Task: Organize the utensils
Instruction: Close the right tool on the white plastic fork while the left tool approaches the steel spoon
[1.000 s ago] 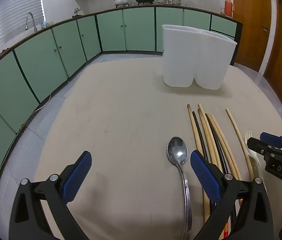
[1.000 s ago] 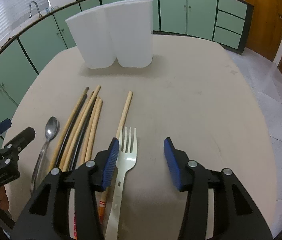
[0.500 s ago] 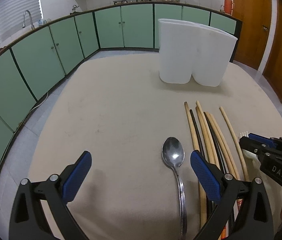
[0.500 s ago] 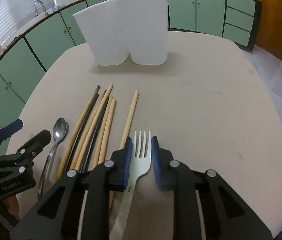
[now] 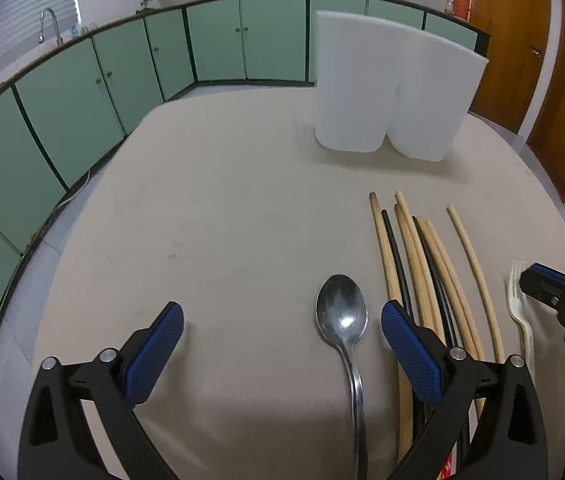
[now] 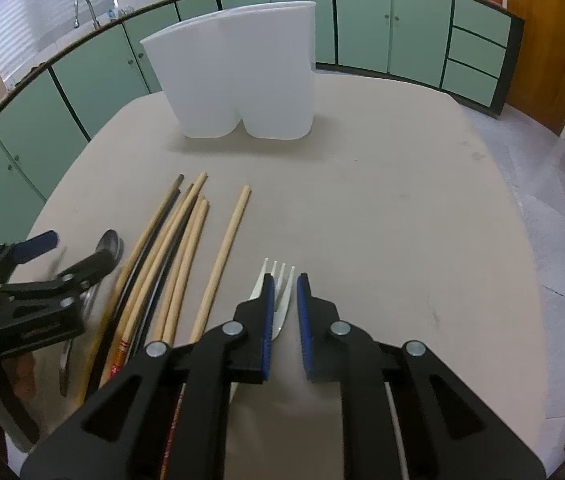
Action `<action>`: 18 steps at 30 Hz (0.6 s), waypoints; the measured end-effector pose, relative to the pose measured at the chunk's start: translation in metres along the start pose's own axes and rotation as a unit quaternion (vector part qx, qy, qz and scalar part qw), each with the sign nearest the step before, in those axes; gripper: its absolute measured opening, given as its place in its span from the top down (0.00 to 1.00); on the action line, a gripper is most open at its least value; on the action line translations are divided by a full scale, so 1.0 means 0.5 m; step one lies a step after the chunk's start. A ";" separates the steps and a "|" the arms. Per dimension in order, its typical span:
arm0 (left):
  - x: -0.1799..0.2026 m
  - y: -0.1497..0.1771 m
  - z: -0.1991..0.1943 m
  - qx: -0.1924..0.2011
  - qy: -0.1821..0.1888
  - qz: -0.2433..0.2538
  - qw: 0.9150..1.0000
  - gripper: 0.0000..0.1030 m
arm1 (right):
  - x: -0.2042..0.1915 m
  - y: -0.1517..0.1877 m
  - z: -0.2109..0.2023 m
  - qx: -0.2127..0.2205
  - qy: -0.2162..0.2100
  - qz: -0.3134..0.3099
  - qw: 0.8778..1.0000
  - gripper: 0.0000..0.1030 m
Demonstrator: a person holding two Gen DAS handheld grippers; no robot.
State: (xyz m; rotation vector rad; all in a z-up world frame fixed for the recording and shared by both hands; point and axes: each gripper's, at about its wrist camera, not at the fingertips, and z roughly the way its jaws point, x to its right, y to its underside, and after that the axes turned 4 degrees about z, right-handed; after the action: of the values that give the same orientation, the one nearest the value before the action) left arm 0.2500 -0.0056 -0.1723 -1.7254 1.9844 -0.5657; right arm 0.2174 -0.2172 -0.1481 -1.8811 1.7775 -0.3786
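Between my right gripper [image 6: 283, 300] pads the jaws are closing on the pale fork [image 6: 280, 280] lying flat on the table [image 6: 382, 208]; my left gripper [image 5: 282, 336] gapes wide around the spoon [image 5: 341, 312]. Next, I judge, comes a firm lift toward the white holder [image 6: 238, 76] beyond the chopsticks [image 6: 186, 240].

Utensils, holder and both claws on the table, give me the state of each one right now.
Fork: flat on the table, tines toward the holder, between the right claw's pads.
Spoon: flat, bowl up, untouched.
Chopsticks: lying side by side, one apart.
White holder: upright, nothing visible inside.
Right claw: closing around the fork.
Left claw: open over the spoon.
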 end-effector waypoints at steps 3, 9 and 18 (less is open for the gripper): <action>-0.004 -0.001 0.016 -0.008 0.004 -0.005 1.000 0.07 | 0.004 0.000 -0.010 0.001 -0.009 0.016 1.000 0.66; -0.009 0.000 0.017 -0.007 0.020 -0.008 1.000 0.15 | 0.022 -0.001 -0.014 -0.015 -0.010 0.057 0.998 0.61; 0.008 0.002 0.007 -0.001 0.032 0.009 0.999 0.37 | -0.015 -0.015 0.037 -0.040 0.009 0.060 0.997 0.70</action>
State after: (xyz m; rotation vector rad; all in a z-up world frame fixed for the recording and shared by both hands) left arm 0.2507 -0.0095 -0.1763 -1.7091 2.0437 -0.6202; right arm 0.2329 -0.2063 -0.1582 -1.8174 1.9327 -0.2844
